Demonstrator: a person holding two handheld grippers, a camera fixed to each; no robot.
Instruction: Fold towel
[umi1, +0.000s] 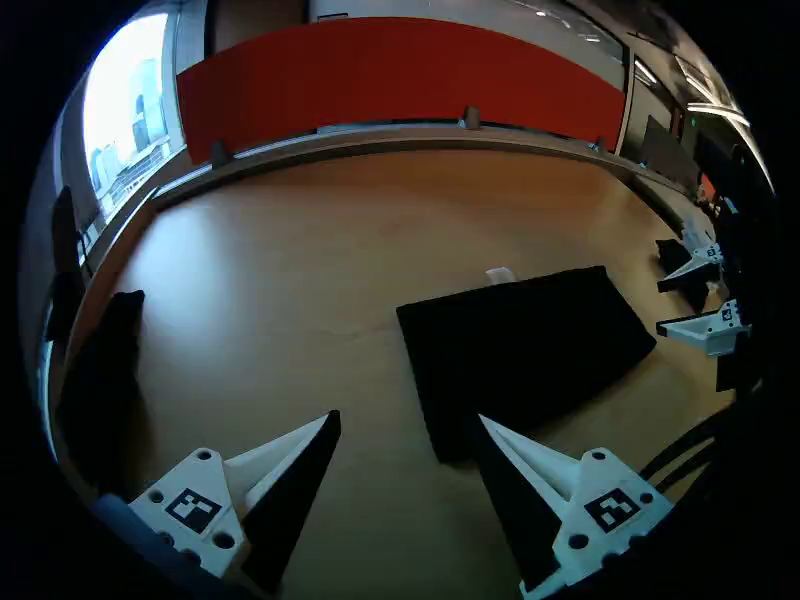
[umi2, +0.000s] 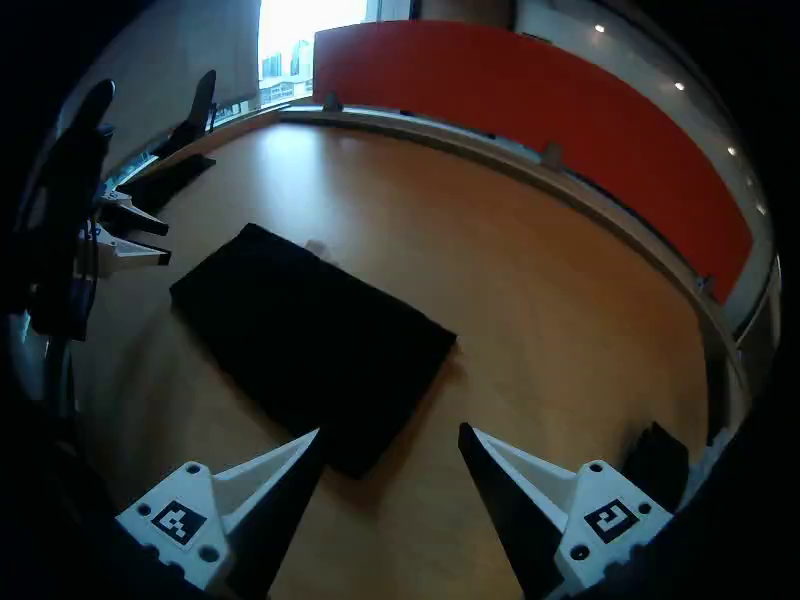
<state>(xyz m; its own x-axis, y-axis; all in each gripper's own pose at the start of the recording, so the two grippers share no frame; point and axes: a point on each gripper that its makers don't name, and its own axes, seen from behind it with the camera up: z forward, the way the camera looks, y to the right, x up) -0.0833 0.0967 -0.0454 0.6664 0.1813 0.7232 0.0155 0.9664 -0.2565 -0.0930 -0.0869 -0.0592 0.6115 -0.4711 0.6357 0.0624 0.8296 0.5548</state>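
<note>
A black towel (umi1: 520, 345) lies flat on the wooden table (umi1: 280, 270), folded into a rectangle, with a small white tag (umi1: 500, 274) at its far edge. My left gripper (umi1: 408, 420) stands open just before the towel's near corner, holding nothing. Farther off at the right edge, the right gripper (umi1: 662, 306) hovers open beside the towel. In the right gripper view the towel (umi2: 310, 335) and its tag (umi2: 316, 246) lie ahead. My right gripper (umi2: 390, 432) is open over the towel's near corner, and the left gripper (umi2: 165, 245) is open at the far left.
A red partition panel (umi1: 400, 80) runs along the table's far edge (umi2: 560, 120). Dark chairs (umi1: 105, 360) stand at the table's side. A bright window (umi1: 130, 110) lies beyond. Bare tabletop (umi2: 560, 300) surrounds the towel.
</note>
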